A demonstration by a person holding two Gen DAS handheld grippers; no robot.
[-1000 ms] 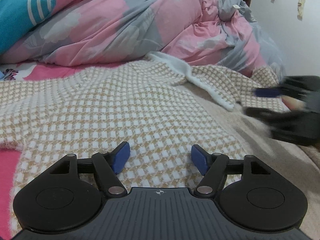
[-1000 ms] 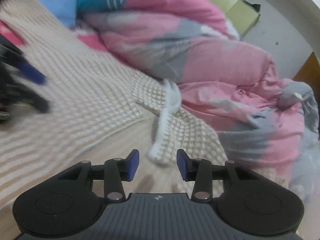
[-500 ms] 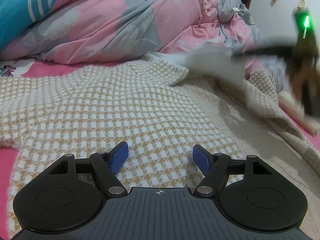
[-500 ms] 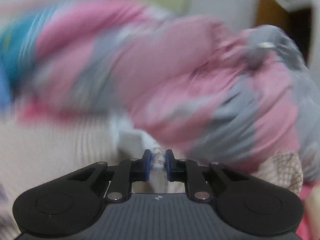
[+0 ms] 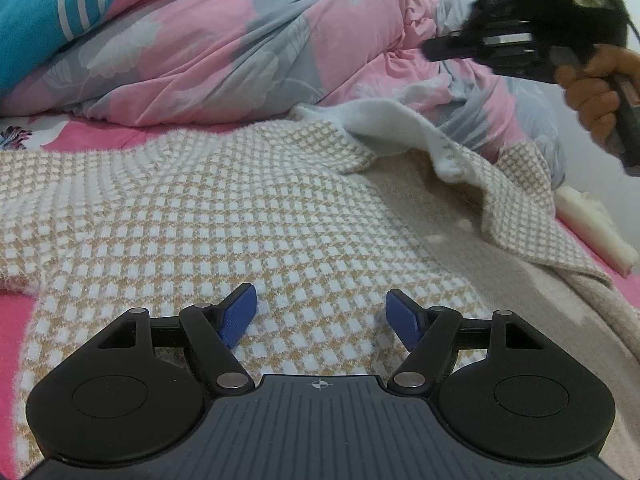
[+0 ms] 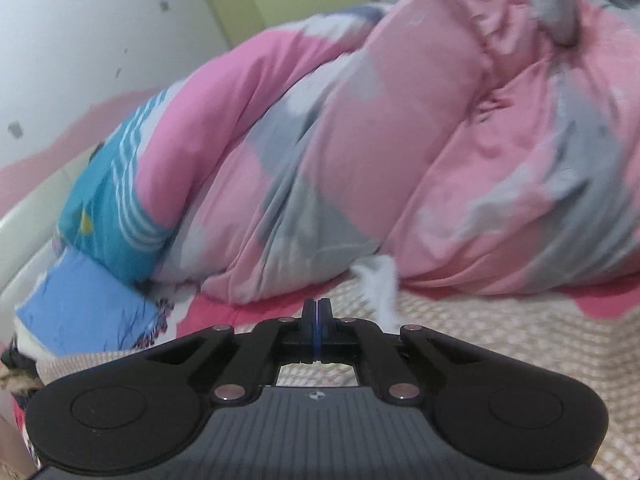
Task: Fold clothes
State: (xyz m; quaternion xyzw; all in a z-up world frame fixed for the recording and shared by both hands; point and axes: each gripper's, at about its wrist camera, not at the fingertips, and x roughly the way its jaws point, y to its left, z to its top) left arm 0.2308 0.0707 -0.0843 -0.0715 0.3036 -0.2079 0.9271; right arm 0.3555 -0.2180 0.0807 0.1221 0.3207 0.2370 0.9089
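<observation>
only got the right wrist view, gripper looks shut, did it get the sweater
observer: No. In the left wrist view the right gripper hangs in the air in front of the duvet; its jaws have just closed with no cloth between them.
operator: wheres the white trim then
observer: The trim lies flopped on the sweater, below that gripper and apart from it.
operator: and the left gripper
observer: The left gripper is open, low over the sweater's front, gripping nothing.
</observation>
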